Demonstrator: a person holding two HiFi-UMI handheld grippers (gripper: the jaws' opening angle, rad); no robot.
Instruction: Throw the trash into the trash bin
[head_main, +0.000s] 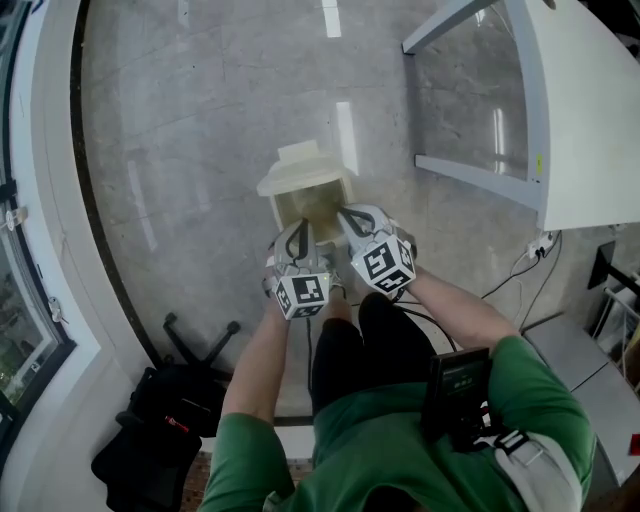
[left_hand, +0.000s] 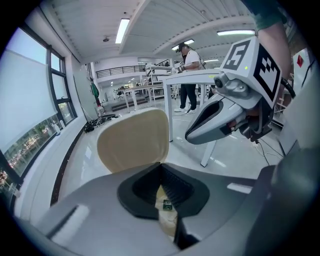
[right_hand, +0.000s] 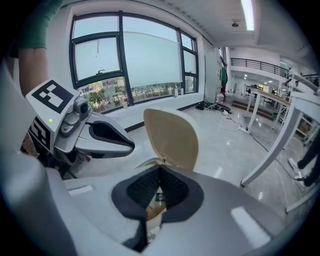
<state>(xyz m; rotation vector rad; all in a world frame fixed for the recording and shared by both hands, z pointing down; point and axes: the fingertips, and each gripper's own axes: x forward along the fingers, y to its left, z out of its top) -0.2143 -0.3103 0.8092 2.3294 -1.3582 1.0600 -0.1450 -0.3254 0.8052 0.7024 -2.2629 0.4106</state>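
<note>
A cream trash bin (head_main: 290, 186) stands on the floor with its lid (head_main: 300, 156) tipped up. Both grippers hang side by side just above its mouth. My left gripper (head_main: 299, 228) is shut, its dark pads (left_hand: 145, 187) meeting with nothing between them. My right gripper (head_main: 346, 213) is shut too, and empty. In the left gripper view the lid (left_hand: 133, 141) rises beyond the jaws, with the right gripper (left_hand: 220, 125) alongside. Under the closed tips a small green-labelled piece of trash (left_hand: 167, 204) lies inside the bin. It also shows as a small green piece (right_hand: 159, 196) under the lid (right_hand: 172, 135) in the right gripper view.
A white table (head_main: 580, 120) on metal legs (head_main: 480, 170) stands to the right of the bin, with cables (head_main: 530, 255) on the floor by it. A black bag (head_main: 160, 420) and a chair base (head_main: 200, 345) lie at lower left by the window wall. A person (left_hand: 189, 75) stands far off.
</note>
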